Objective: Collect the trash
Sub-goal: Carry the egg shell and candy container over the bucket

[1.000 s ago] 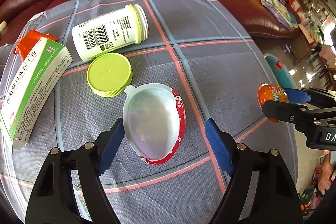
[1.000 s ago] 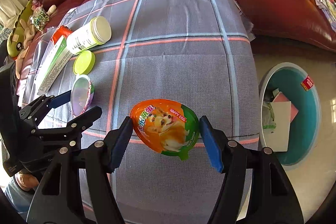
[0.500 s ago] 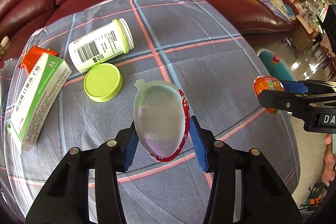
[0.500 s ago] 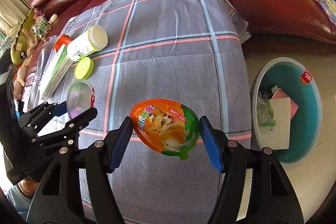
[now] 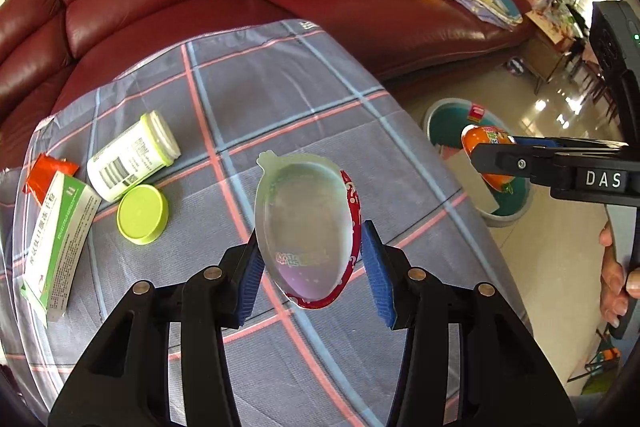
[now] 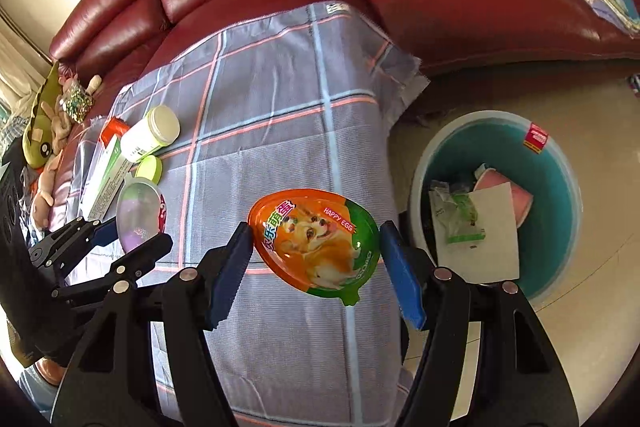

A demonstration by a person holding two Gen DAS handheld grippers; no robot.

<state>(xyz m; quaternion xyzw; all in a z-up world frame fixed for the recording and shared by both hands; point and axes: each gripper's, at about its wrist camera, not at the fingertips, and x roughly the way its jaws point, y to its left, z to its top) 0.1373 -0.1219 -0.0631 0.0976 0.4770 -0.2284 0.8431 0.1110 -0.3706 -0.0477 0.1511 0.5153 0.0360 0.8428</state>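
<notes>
Since 1 s ago: left gripper [image 5: 310, 267] went from wide open around the red egg shell half [image 5: 308, 227] on the cloth to clamped on its sides, and it's now lifted clear. Right gripper [image 6: 316, 259] unchanged in grip, pinching the orange "Happy Egg" shell [image 6: 314, 239], and has shifted toward the bin [image 6: 568, 187].

Both loads are rounded, slick plastic, likely to squirt out, so keep the squeeze steady. Carry right first, fully over the teal bin opening on the floor past the table edge, then release low. Left follows, avoiding the right tool.

Remaining on the cloth [image 5: 280, 87]: green cap [image 5: 142, 213], white bottle [image 5: 132, 155], medicine box [image 5: 56, 243], orange wrapper [image 5: 44, 171].
</notes>
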